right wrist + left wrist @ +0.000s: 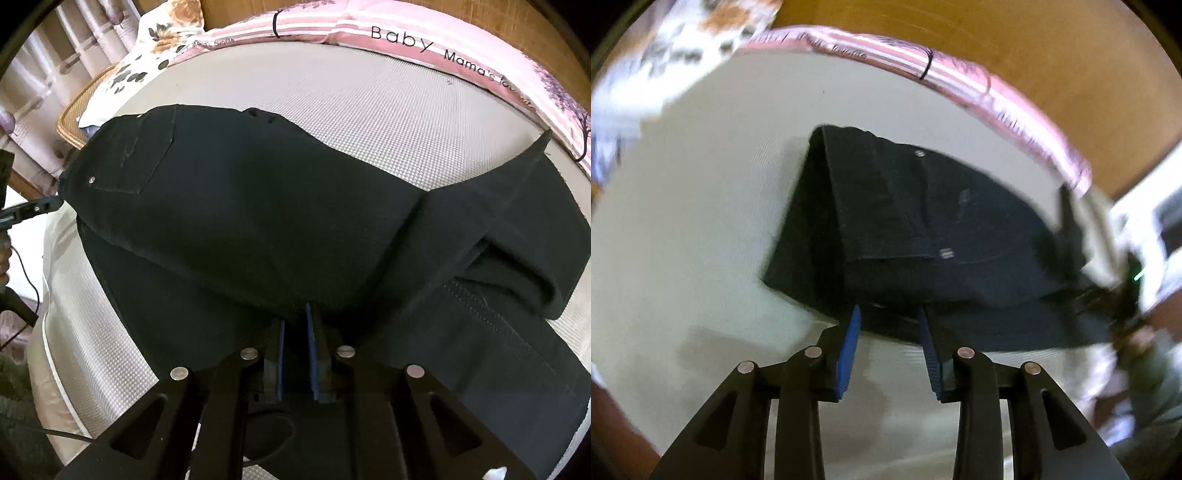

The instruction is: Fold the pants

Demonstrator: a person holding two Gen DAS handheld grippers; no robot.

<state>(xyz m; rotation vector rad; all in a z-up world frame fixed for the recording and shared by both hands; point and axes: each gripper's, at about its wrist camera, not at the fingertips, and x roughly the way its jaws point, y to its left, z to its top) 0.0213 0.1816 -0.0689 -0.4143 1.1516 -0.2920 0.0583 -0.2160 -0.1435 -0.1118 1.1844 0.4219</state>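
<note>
Black pants (923,229) lie on a pale mattress (701,221), the waist end folded over the legs. My left gripper (890,317) is open, its blue pads at the pants' near edge without closing on it. In the right wrist view the pants (258,206) stretch across the mattress (369,118), back pocket at the left, a leg folded at the right. My right gripper (295,317) is nearly closed on the near fold of the black fabric. The right gripper also shows blurred at the right edge of the left wrist view (1123,295).
A pink striped blanket (406,40) with printed words lies along the mattress's far edge against a wooden headboard (997,44). A floral pillow (155,48) sits at the far left. A wicker piece (74,114) and curtains stand beyond the left edge.
</note>
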